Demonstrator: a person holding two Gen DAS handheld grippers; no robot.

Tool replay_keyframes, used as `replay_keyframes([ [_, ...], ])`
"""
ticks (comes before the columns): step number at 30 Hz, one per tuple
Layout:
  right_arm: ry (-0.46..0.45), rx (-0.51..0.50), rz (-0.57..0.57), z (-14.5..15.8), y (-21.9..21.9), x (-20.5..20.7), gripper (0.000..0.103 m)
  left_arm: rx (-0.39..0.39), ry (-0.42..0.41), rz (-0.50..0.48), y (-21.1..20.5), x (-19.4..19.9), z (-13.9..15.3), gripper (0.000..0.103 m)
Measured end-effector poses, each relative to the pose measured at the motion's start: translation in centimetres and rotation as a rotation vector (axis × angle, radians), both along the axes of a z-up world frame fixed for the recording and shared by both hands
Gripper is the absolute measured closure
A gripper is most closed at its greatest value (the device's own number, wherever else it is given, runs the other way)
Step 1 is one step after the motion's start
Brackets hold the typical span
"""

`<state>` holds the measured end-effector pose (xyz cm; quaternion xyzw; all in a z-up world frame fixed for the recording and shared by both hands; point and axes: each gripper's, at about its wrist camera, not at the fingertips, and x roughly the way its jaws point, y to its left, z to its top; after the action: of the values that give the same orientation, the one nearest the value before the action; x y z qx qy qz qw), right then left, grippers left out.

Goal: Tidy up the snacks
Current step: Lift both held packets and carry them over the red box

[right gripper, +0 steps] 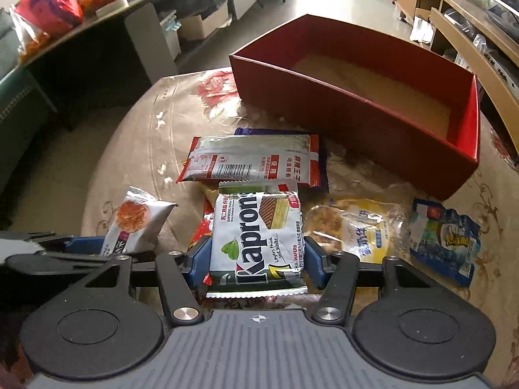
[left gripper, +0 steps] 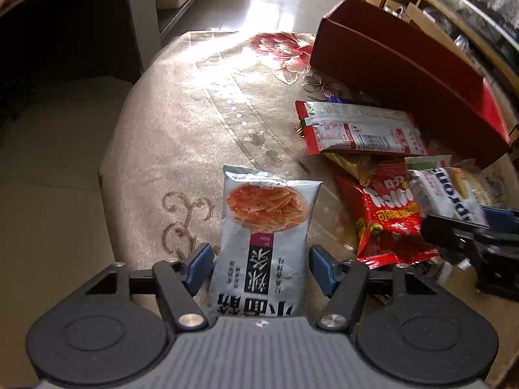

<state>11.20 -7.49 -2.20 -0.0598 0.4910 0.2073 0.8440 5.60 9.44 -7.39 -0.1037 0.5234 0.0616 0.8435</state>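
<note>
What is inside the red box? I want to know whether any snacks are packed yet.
The red box shows only its bare tan floor; no snacks lie there. The strip behind its near wall is hidden.

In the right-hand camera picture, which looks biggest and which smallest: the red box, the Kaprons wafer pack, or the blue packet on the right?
1. Red box, clearly largest, though farthest away.
2. Kaprons wafer pack, but it sits closest to the camera, which inflates it.
3. Blue packet, smallest as it looks; its true size against the wafer pack is unsure.
</note>
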Motion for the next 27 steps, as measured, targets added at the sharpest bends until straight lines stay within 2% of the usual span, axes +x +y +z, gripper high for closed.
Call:
replay_keyframes([
  [3,0.0,0.003,-0.001,0.1,-0.3,-0.2,0.038,0.05,0.009,-0.008,-1.0,0.4,-0.2,0.033],
  [5,-0.001,0.01,-0.003,0.2,-0.5,-0.3,0.037,0.056,0.009,0.007,-1.0,0.2,-0.1,0.039],
  [7,-0.009,0.015,-0.007,0.4,-0.7,-0.4,0.038,0.03,0.008,0.024,-0.6,0.0,0.2,0.053],
  [10,-0.022,0.02,-0.007,0.8,-1.0,-0.7,0.038,-0.031,0.01,0.047,-0.1,-0.4,0.5,0.059],
  [19,-0.065,0.037,-0.027,2.1,-2.2,-1.3,0.038,-0.069,-0.033,0.044,-0.7,-1.1,2.1,0.062],
  [27,-0.097,0.072,-0.058,3.3,-3.5,-1.0,0.038,-0.113,-0.118,0.019,-1.5,-0.1,5.1,0.062],
])
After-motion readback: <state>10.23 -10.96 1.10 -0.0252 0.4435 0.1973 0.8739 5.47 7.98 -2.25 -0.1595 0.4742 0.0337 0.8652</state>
